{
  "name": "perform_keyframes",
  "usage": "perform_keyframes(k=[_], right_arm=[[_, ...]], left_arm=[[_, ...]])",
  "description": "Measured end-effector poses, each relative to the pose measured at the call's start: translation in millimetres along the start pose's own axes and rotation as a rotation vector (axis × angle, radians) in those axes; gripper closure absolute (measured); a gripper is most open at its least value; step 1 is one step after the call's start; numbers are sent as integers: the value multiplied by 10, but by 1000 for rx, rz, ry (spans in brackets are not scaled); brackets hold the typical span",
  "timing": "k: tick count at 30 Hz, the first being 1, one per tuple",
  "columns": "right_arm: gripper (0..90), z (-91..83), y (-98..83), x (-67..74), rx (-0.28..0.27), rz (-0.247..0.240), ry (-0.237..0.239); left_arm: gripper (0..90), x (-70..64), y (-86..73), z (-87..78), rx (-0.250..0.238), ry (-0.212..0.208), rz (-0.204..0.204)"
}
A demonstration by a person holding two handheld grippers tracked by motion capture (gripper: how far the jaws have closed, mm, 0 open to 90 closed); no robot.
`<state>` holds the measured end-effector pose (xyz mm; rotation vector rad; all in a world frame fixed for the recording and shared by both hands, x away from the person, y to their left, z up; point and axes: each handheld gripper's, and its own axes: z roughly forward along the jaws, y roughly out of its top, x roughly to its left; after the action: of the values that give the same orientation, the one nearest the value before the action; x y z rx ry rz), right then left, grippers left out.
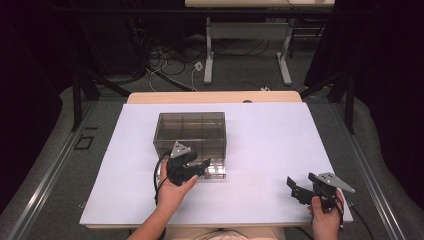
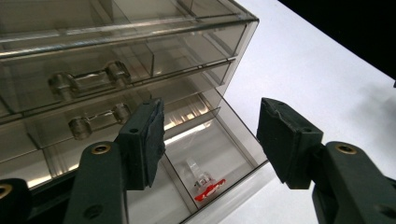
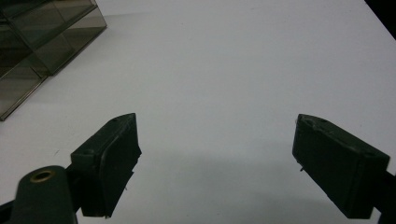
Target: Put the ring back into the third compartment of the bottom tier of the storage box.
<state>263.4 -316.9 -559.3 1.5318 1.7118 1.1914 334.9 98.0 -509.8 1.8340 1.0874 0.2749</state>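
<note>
We read no lettering on the smoked clear drawer cabinet (image 1: 190, 131) standing mid-bench on the white bench (image 1: 270, 150), nor on the small red-and-clear part (image 2: 208, 186) lying in its pulled-out bottom drawer (image 2: 219, 154). Our left gripper (image 2: 210, 140) hovers just above that drawer, its fingers (image 2: 147, 140) apart and empty, the part below and between them, untouched. Our right gripper (image 3: 215, 158) rests well apart at the bench's near right, fingers spread wide on nothing.
</note>
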Motion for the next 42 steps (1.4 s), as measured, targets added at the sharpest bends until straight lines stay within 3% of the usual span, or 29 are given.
perform_keyframes(k=[20, 24, 30, 35, 42], right_arm=[[139, -12, 8, 6, -5, 5, 3], [140, -10, 7, 14, -6, 3, 0], [140, -11, 7, 7, -6, 3, 2], [139, -15, 8, 15, -7, 0, -2], [140, -26, 13, 11, -10, 0, -6]], left_arm=[[245, -51, 102, -295, -39, 9, 5], [167, -51, 120, -380, -45, 40, 22], [148, -10, 111, -528, -49, 80, 46], [139, 36, 90, -665, -63, 101, 30], [60, 93, 58, -819, -82, 137, 9]])
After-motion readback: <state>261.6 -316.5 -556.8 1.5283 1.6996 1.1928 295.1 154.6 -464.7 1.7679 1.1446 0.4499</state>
